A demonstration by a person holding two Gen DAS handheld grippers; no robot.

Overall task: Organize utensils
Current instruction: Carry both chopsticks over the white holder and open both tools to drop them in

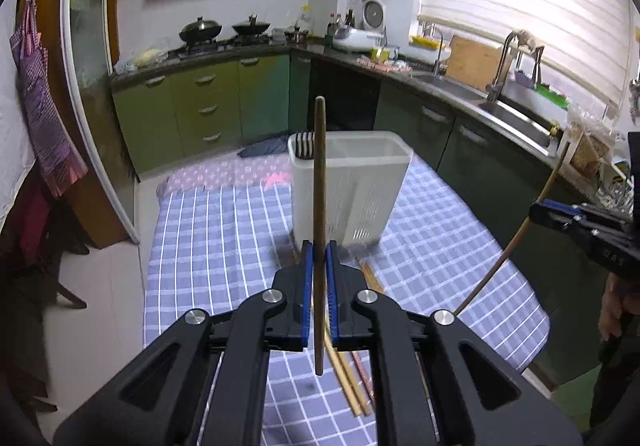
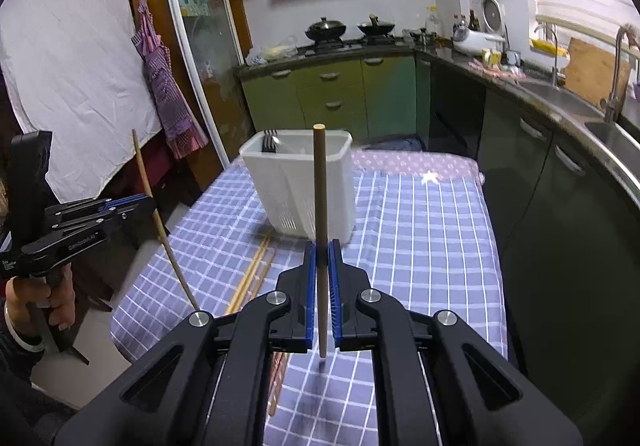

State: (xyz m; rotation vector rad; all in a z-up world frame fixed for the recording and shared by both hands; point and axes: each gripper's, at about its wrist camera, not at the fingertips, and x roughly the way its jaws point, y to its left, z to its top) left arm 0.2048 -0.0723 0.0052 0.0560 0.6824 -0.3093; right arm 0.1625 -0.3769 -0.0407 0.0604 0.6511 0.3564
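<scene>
A surface [image 1: 208,230] draped in a blue checked cloth fills the middle of the kitchen, with a white slotted utensil holder [image 1: 352,182] standing on it toward the far end. Dark forks [image 1: 306,145] already poke up from the holder's left compartment. Several loose chopsticks [image 1: 348,378] lie flat on the cloth on the near side of the holder, their length running toward the person.

Both claws are pressed together, each pinching one chopstick. The left claw [image 1: 319,258] holds a dark brown chopstick [image 1: 319,174] roughly upright, its top crossing in front of the holder's near wall. The right claw [image 2: 322,260] holds a lighter tan chopstick [image 2: 320,182] much the same way, blunt end up.

The holder lies straight ahead of and below both claws, its opening facing up. Each stick's long axis already stands near vertical, so dropping it in looks mostly a matter of carrying it forward over the rim. Neither hand seems clearly nearer.
</scene>
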